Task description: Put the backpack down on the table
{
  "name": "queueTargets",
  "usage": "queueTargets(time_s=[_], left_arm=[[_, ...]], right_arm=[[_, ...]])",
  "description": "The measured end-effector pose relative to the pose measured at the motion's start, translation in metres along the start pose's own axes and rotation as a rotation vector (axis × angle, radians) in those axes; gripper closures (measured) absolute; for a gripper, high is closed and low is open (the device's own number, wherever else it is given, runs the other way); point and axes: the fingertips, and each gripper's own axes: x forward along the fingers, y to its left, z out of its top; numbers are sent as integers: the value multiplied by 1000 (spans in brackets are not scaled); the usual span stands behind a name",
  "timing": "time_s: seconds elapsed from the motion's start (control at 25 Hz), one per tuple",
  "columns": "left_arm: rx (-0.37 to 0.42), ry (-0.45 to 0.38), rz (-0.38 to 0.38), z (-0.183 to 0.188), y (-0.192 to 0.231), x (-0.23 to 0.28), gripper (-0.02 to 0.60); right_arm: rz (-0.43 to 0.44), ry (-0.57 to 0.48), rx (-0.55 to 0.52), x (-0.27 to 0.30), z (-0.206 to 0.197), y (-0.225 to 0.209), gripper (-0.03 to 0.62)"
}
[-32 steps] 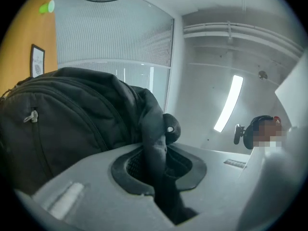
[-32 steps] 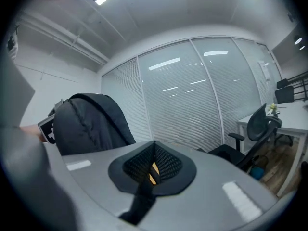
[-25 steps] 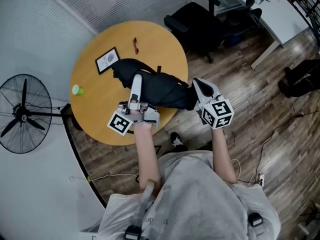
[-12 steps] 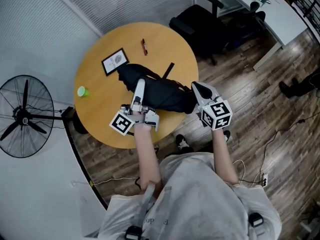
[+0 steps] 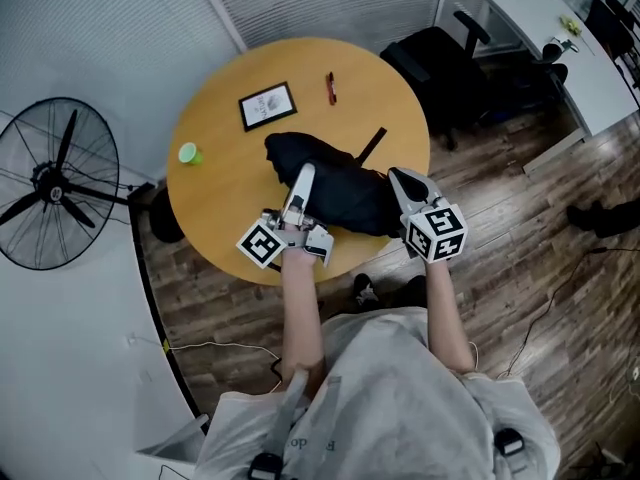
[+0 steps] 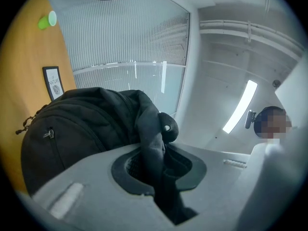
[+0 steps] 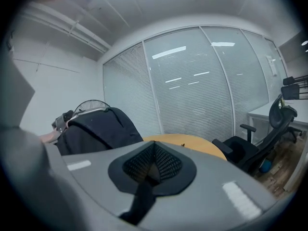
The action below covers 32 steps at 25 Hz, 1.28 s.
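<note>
Left tool (image 5: pixel 302 174) clamped on backpack (image 5: pixel 340 196) strap; right tool (image 5: pixel 405 180) jaws together, grip unclear. Lower flat, well onto bench (image 5: pixel 215 203), before release.

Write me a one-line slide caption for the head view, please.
Left gripper and right gripper grip a black fabric backpack over the round wooden table.

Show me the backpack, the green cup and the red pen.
backpack (image 5: pixel 350 196): head view, middle of its black body.
green cup (image 5: pixel 188 153): head view, its top.
red pen (image 5: pixel 331 87): head view, its middle.
</note>
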Motion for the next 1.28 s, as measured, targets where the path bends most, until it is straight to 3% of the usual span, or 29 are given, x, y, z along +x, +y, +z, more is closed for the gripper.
queueTargets(time_s=[0.52, 0.84, 1.0, 1.28], left_arm=[[50, -89, 99, 33, 16, -52, 524], [42, -218, 196, 84, 40, -104, 525], [78, -234, 250, 95, 51, -117, 523], [63, -284, 338, 143, 83, -158, 523]], right_arm=[[128, 92, -32, 37, -16, 51, 594], [241, 140, -60, 85, -25, 106, 594], [279, 164, -57, 102, -33, 111, 594], [302, 191, -48, 146, -42, 133, 594]])
